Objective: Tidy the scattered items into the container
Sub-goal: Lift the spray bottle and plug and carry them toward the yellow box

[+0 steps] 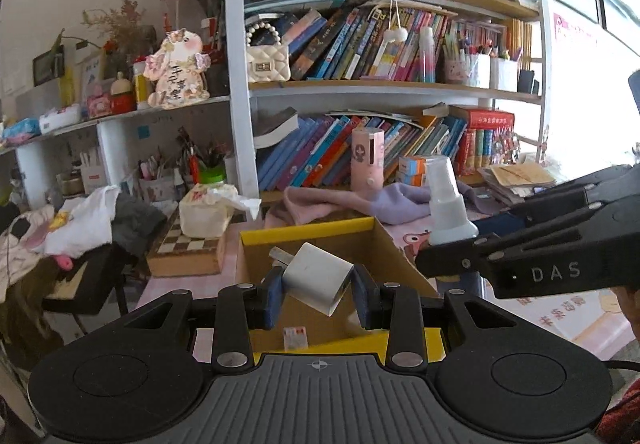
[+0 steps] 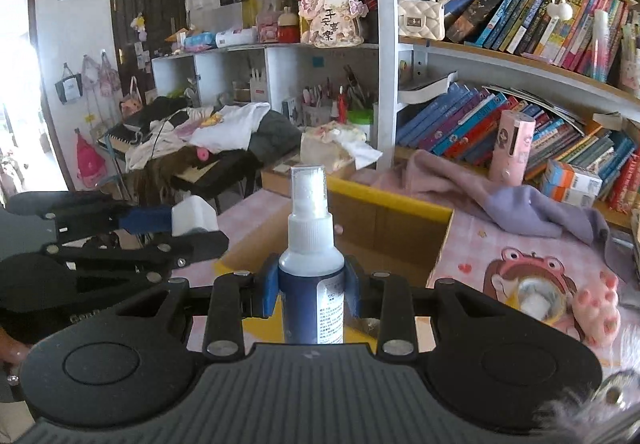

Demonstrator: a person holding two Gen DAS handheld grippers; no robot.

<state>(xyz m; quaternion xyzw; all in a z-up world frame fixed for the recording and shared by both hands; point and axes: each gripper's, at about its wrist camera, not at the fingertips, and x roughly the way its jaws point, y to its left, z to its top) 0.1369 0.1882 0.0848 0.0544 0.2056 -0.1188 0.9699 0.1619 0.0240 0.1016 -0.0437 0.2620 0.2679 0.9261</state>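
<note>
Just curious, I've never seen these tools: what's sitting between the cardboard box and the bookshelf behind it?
A crumpled pink and purple cloth lies on the table between the cardboard box and the bookshelf, with a pink cylinder standing behind it. The right wrist view shows it best.

The table, under a pink cartoon cover, carries an open cardboard box at centre, a pink-purple cloth behind, a tape roll right.
</note>
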